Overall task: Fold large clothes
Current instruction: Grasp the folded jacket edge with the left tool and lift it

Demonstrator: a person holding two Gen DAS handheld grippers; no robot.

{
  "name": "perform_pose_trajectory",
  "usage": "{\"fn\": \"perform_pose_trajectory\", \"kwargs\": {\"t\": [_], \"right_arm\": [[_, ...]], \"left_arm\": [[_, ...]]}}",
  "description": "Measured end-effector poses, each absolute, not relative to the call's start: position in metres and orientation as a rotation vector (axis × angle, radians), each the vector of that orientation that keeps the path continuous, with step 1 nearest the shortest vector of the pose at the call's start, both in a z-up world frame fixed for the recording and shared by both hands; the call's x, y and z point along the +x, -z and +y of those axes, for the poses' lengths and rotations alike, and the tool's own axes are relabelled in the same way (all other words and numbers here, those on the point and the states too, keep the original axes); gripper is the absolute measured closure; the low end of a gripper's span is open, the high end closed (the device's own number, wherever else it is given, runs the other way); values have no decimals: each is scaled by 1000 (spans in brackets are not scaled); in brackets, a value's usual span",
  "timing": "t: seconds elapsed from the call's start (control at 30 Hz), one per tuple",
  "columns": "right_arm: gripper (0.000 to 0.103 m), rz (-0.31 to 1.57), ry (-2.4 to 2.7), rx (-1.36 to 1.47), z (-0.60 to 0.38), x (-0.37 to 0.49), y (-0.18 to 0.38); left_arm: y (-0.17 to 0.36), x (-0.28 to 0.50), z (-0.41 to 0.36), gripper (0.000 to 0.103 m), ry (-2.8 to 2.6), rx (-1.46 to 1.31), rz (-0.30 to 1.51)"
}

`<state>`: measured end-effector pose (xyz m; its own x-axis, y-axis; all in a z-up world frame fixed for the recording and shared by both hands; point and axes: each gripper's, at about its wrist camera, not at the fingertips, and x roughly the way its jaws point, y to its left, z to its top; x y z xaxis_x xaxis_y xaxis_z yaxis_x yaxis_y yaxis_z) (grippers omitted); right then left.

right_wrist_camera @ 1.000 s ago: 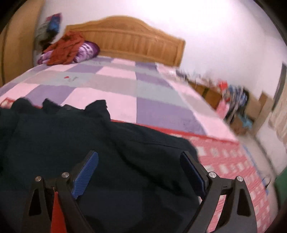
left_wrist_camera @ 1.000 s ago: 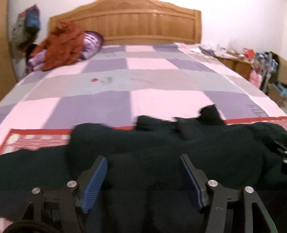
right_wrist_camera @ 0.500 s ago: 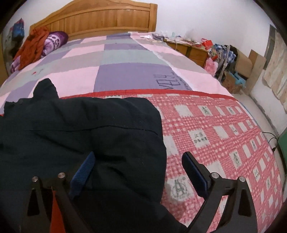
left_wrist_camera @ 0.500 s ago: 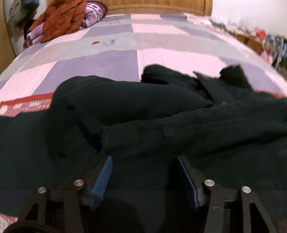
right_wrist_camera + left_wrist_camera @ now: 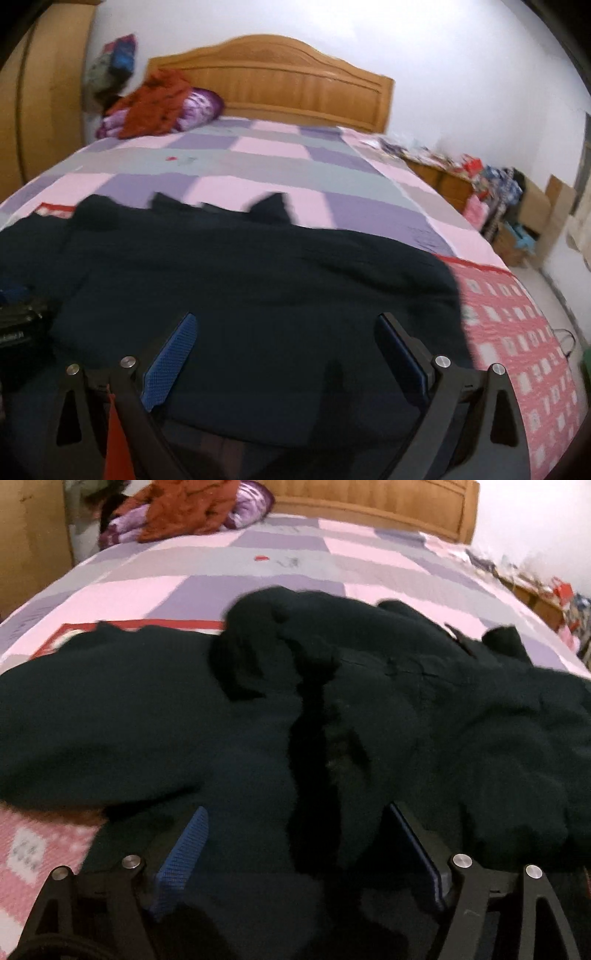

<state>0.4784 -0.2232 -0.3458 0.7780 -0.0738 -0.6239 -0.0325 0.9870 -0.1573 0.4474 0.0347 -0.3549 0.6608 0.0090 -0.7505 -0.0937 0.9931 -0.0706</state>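
Observation:
A large dark garment (image 5: 332, 716) lies rumpled across the near end of the bed, with folds and a collar toward the far side. It also fills the near part of the right wrist view (image 5: 258, 288). My left gripper (image 5: 299, 823) is open and low over the garment's near part, jaws wide apart with cloth between and below them. My right gripper (image 5: 286, 332) is open above the garment's right half, holding nothing. The left gripper's body shows at the left edge of the right wrist view (image 5: 18, 325).
The bed has a pink, purple and grey checked cover (image 5: 277, 162) and a red patterned blanket (image 5: 517, 332) at its near end. A rust garment on a purple pillow (image 5: 162, 103) lies by the wooden headboard (image 5: 295, 88). Cluttered furniture (image 5: 491, 184) stands right of the bed.
Both grippers stayed open. The left view swung left and the garment looks more bunched in the middle. The right gripper turned from the bed's right edge back toward the headboard.

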Motion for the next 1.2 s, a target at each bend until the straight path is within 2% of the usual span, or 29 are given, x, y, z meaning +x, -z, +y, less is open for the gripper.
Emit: {"fn": "perform_pose_trajectory", "kwargs": {"t": [0.1, 0.13, 0.33, 0.57, 0.83, 1.13, 1.17, 1.2], "right_arm": [[3, 860, 42, -305, -190, 495, 411], [3, 847, 41, -297, -191, 494, 417], [3, 839, 5, -210, -204, 496, 419], [2, 829, 16, -225, -202, 494, 420], [2, 828, 19, -227, -203, 491, 422], [2, 832, 22, -225, -203, 496, 424], [2, 833, 23, -225, -203, 497, 425], [2, 834, 25, -226, -203, 498, 425]], "left_arm": [[339, 428, 66, 20, -134, -118, 819], [335, 423, 80, 20, -157, -130, 811], [320, 400, 191, 20, -376, -256, 811], [331, 373, 307, 20, -570, -475, 802], [365, 364, 376, 20, -628, -628, 830], [395, 415, 428, 17, -656, -731, 808], [394, 420, 431, 26, -648, -739, 783], [393, 423, 432, 44, -629, -748, 765]]}}
